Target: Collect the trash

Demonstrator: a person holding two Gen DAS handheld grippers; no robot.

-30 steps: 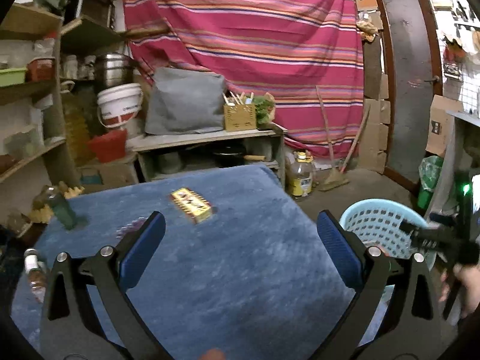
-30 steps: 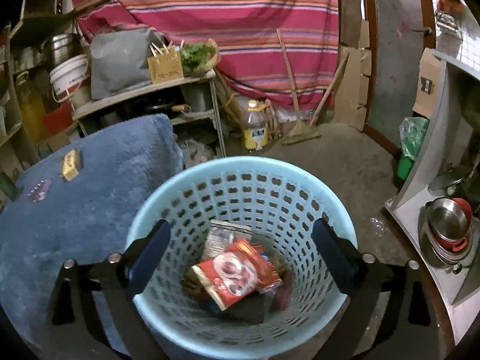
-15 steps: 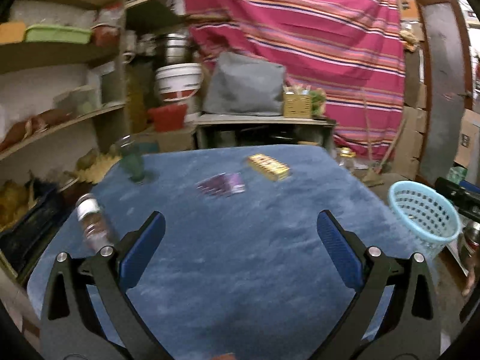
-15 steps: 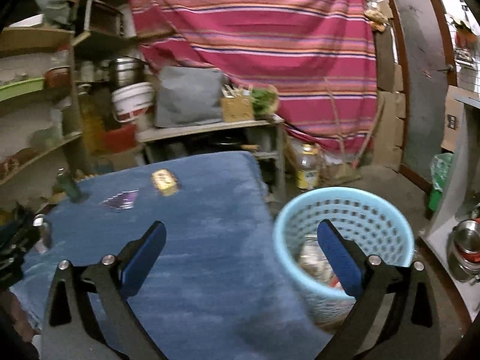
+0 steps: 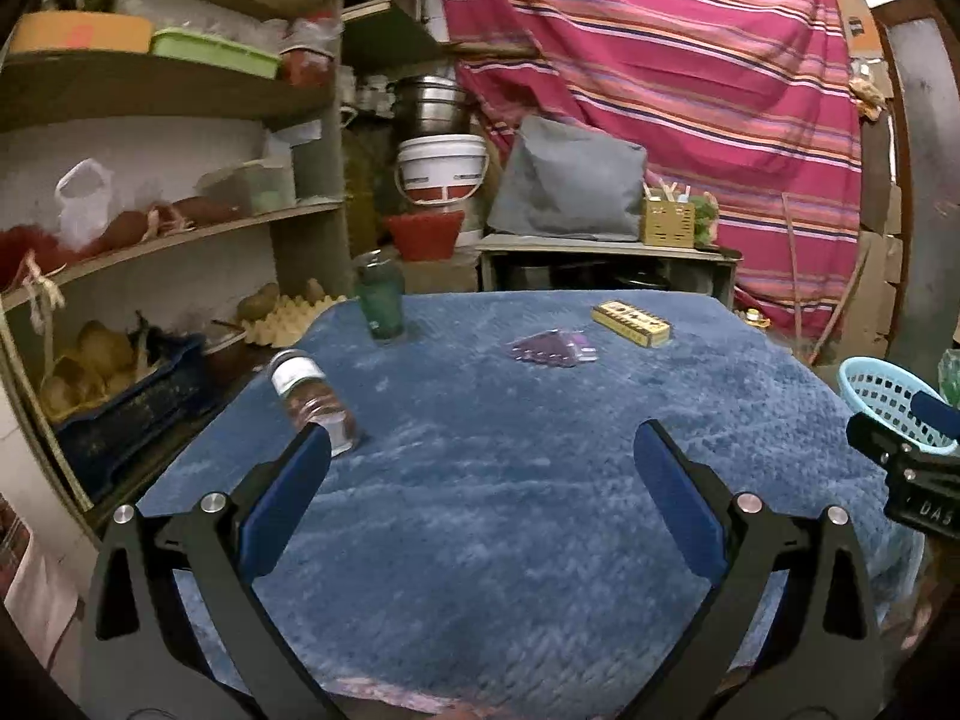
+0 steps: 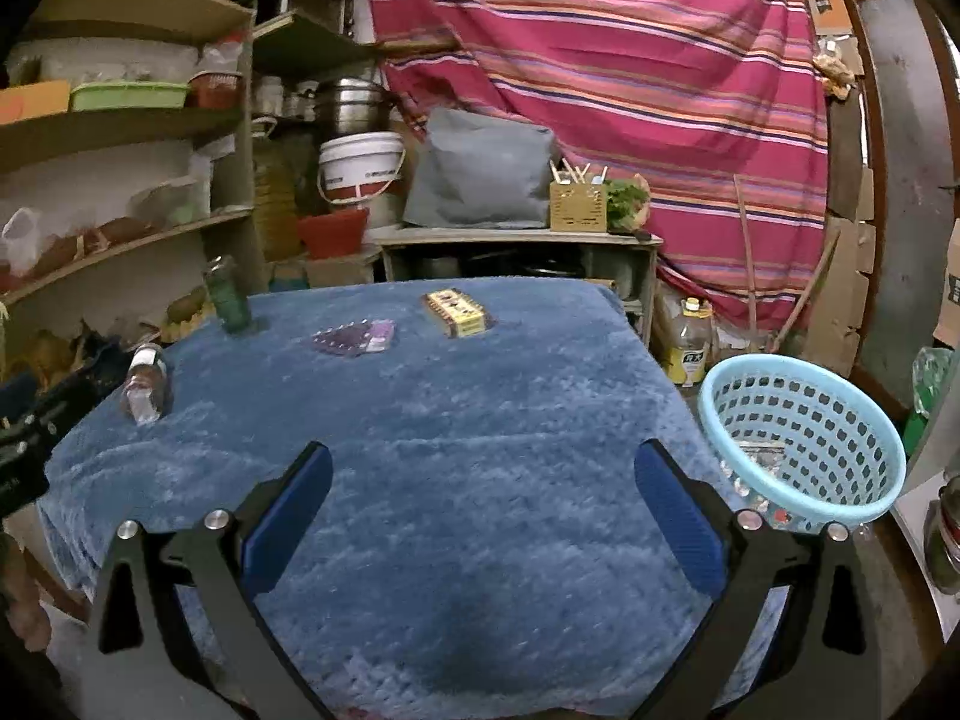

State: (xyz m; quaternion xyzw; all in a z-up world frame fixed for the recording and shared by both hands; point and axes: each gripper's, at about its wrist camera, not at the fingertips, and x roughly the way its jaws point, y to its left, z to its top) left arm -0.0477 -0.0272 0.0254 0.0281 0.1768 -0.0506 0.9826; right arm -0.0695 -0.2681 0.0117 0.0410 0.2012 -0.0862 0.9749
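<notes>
Both tongs gape, holding nothing; the left gripper (image 5: 480, 468) should straddle the toppled clear plastic bottle (image 5: 312, 399) at mid-left squarely across its body.

A cluttered home storeroom — wooden shelves (image 5: 180, 234) of produce, stacked metal pots (image 6: 351, 105), a striped cloth (image 6: 630, 60) backdrop.

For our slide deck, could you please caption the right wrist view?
Open right gripper over blue-covered table; yellow box, purple packet, blue basket alongside.
</notes>
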